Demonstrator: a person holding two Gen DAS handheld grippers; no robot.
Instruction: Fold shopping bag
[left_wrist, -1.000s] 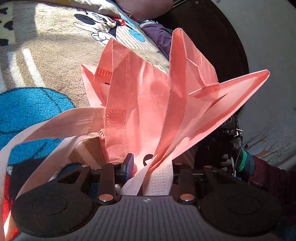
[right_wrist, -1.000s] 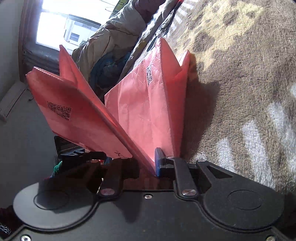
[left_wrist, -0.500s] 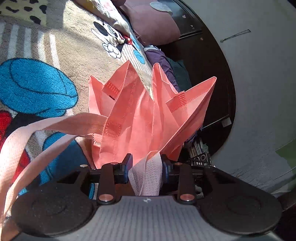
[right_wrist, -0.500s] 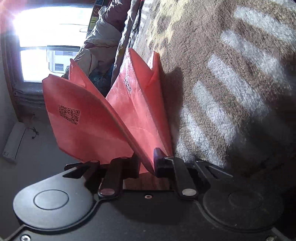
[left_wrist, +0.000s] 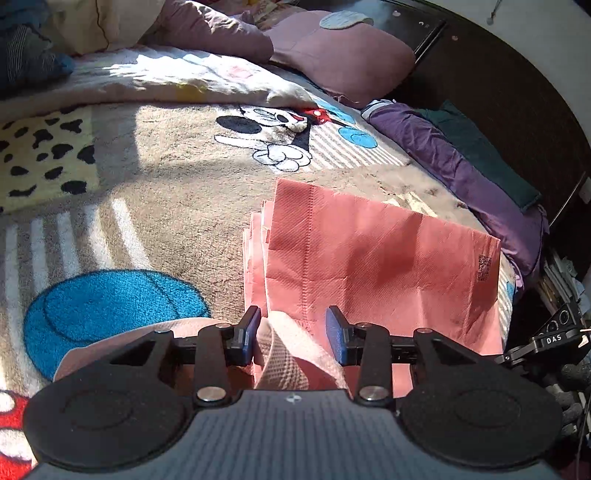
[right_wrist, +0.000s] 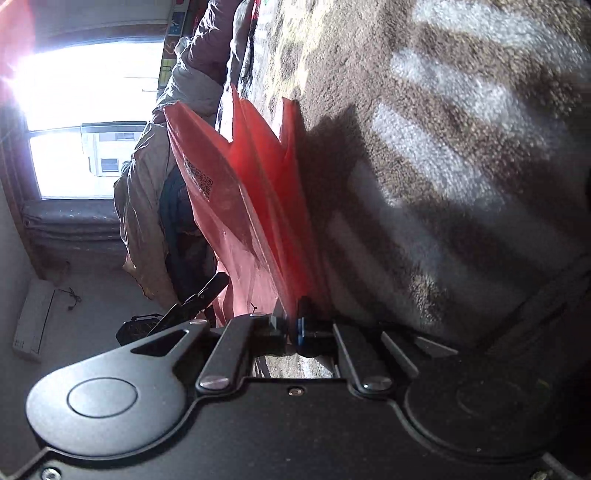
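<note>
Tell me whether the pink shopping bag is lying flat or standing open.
Flat. The pink shopping bag lies collapsed on the cartoon blanket, its layers stacked at the left edge.

Sunlight falls across a cartoon-print plush blanket (left_wrist: 155, 177) covering a bed; mauve pillows (left_wrist: 340, 51) lie at its far end, a dark wooden frame (left_wrist: 517, 96) beyond them. A bright window (right_wrist: 85, 122) glares beside the bed, above a pale floor (right_wrist: 92, 295).
</note>
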